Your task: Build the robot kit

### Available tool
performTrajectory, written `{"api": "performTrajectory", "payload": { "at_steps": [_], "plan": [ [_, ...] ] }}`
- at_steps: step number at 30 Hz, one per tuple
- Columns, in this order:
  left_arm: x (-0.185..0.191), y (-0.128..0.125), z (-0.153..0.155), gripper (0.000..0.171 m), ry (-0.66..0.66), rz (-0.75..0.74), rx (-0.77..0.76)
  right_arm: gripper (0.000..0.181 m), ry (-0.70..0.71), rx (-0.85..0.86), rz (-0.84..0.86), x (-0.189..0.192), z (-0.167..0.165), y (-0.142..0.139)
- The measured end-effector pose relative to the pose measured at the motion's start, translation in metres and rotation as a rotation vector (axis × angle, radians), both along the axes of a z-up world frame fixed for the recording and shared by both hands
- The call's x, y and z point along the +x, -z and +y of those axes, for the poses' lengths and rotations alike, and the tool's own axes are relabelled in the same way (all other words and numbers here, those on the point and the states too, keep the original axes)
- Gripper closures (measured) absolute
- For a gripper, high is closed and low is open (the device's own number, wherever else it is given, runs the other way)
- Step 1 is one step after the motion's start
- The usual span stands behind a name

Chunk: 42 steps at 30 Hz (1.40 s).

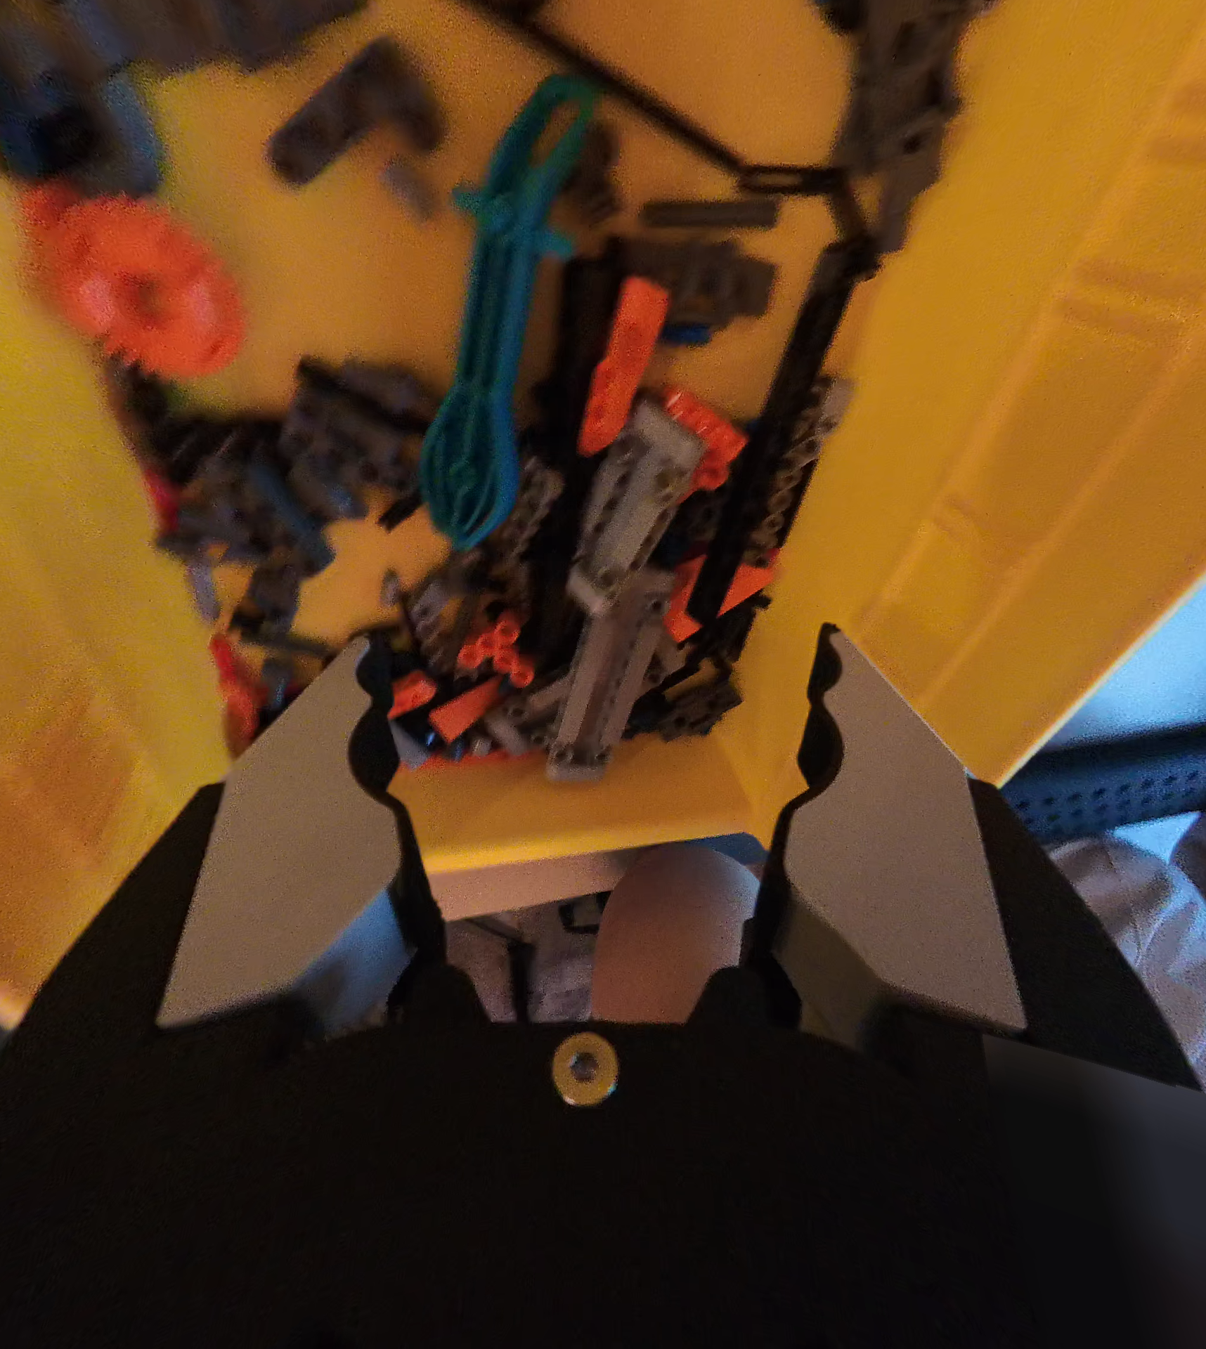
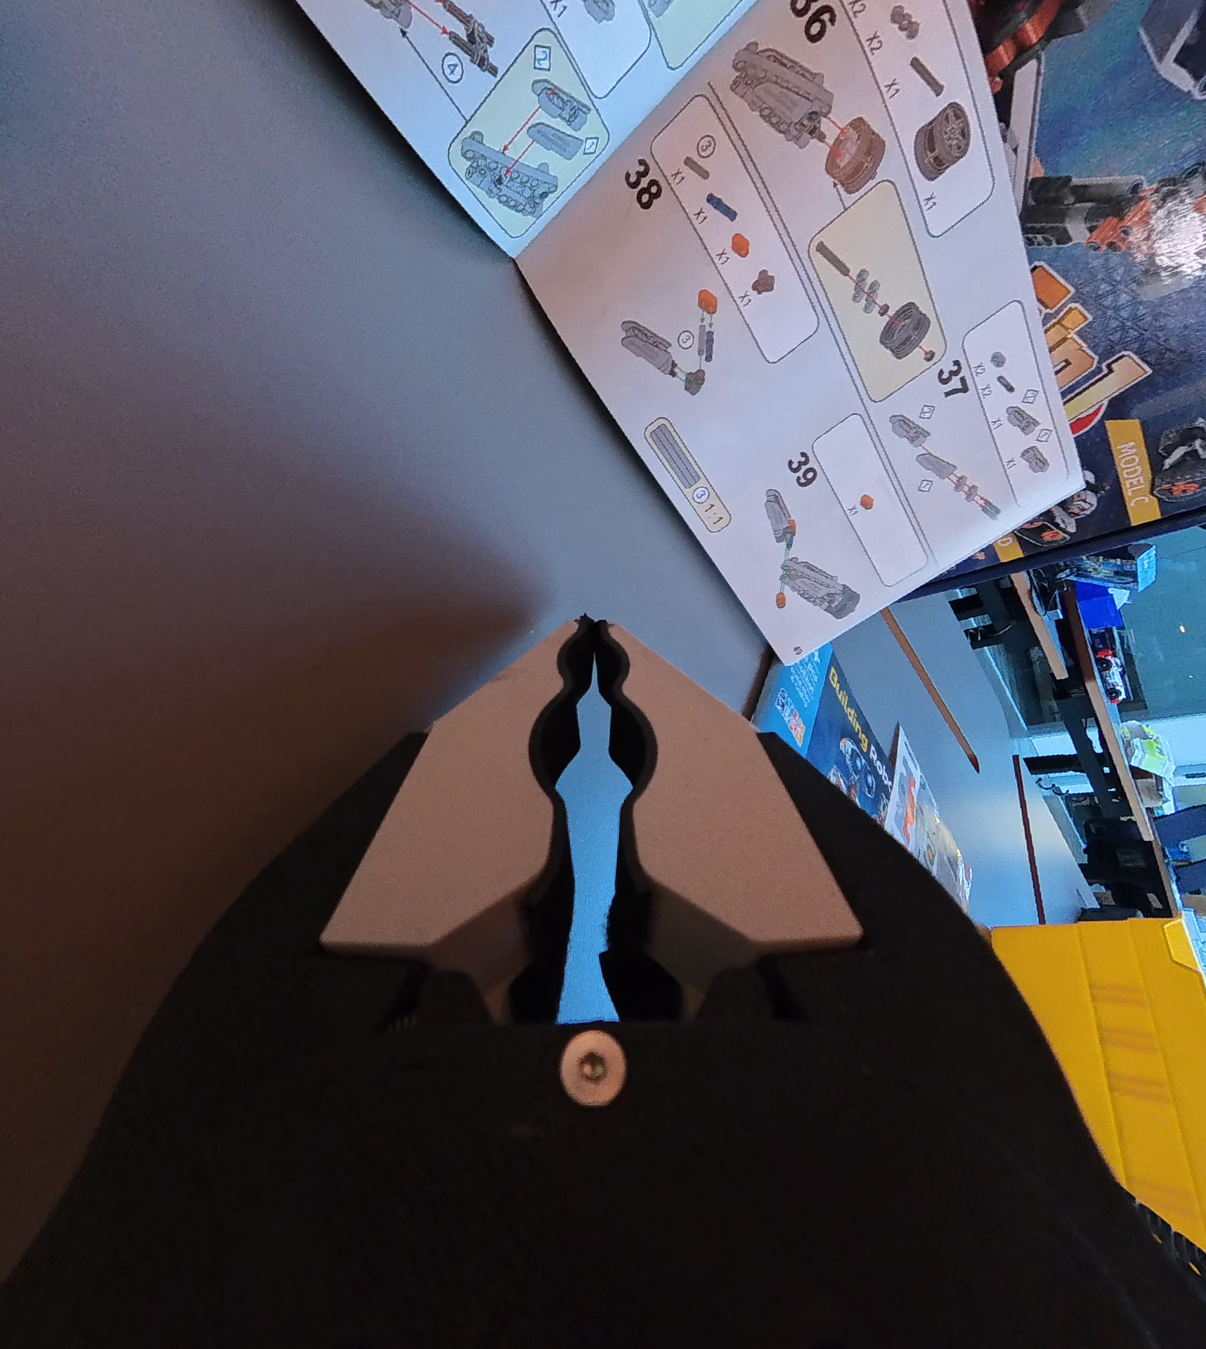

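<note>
- Looking down my left gripper (image 1: 594, 642), I see its jaws spread wide with nothing between them, poised over the near end of a yellow bin (image 1: 1023, 365).
- The bin holds a pile of building-toy parts (image 1: 571, 584): grey and black studded beams, small orange pieces and pins, all heaped towards the near wall.
- A long light grey beam (image 1: 622, 598) lies on top of the pile, its near end closest to my open fingertips but not touching them.
- A teal bundle of cord (image 1: 505, 328) lies across the pile further in, and an orange gear wheel (image 1: 140, 292) sits apart on the bin floor to the left; both are blurred.
- Dark grey angled pieces lie at the far end of the bin, too blurred for me to name more closely.
- Below the bin's near rim I see a pale table edge and part of a person's leg (image 1: 673, 942) between the fingers.
- On my right gripper (image 2: 591, 623), the jaws are closed tip to tip; whether anything tiny is pinched there I cannot tell.
- It hangs over a bare grey tabletop (image 2: 184, 401), well apart from the parts.
- An open instruction booklet (image 2: 768, 328) with assembly diagrams lies ahead and to the right, near the fingertips but not touching.
- Beyond the booklet lies a printed toy box (image 2: 1169, 255), partly under the booklet's far edge.
- The yellow bin (image 2: 1133, 1058) shows at the right edge of this view, beside the gripper body, with orange pieces just visible inside.
</note>
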<state>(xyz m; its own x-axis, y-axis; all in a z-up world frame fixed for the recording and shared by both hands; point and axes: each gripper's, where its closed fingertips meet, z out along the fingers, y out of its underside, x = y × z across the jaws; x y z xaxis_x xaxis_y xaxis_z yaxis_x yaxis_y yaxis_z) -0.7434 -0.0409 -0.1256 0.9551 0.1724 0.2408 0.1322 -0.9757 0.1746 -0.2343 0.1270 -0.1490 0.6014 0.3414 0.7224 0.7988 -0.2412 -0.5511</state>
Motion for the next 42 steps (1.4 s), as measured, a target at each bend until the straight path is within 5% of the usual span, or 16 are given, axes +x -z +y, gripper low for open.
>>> {"api": "performTrajectory", "payload": {
  "at_steps": [10, 21, 23, 25, 26, 33, 39, 42],
  "plan": [
    [-0.027, 0.009, -0.061, 0.050, -0.166, 0.023, -0.202, 0.181, -0.003, 0.002, -0.005, 0.000, 0.000, 0.000],
    [-0.021, 0.023, -0.077, 0.034, -0.002, 0.065, -0.372, 0.181, -0.004, 0.005, -0.010, 0.000, 0.000, 0.000],
    [-0.017, 0.022, -0.078, 0.045, 0.006, 0.051, -0.370, 0.181, -0.004, 0.005, -0.011, -0.001, 0.000, 0.000],
    [0.003, 0.017, -0.069, 0.102, -0.003, -0.071, -0.311, 0.181, -0.005, 0.006, -0.012, -0.001, 0.000, 0.000],
    [0.008, 0.015, -0.063, 0.107, 0.000, -0.100, -0.277, 0.181, -0.005, 0.006, -0.013, -0.001, 0.000, 0.000],
    [0.017, 0.021, -0.048, 0.089, 0.136, -0.127, -0.241, 0.181, -0.005, 0.007, -0.014, -0.001, 0.000, 0.000],
    [0.036, 0.015, 0.004, 0.095, 0.161, -0.262, -0.040, 0.181, -0.007, 0.008, -0.014, -0.001, 0.000, 0.000],
    [0.037, 0.008, 0.000, 0.095, 0.155, -0.236, -0.034, 0.181, -0.008, 0.007, -0.014, -0.001, 0.000, 0.000]
  ]
}}
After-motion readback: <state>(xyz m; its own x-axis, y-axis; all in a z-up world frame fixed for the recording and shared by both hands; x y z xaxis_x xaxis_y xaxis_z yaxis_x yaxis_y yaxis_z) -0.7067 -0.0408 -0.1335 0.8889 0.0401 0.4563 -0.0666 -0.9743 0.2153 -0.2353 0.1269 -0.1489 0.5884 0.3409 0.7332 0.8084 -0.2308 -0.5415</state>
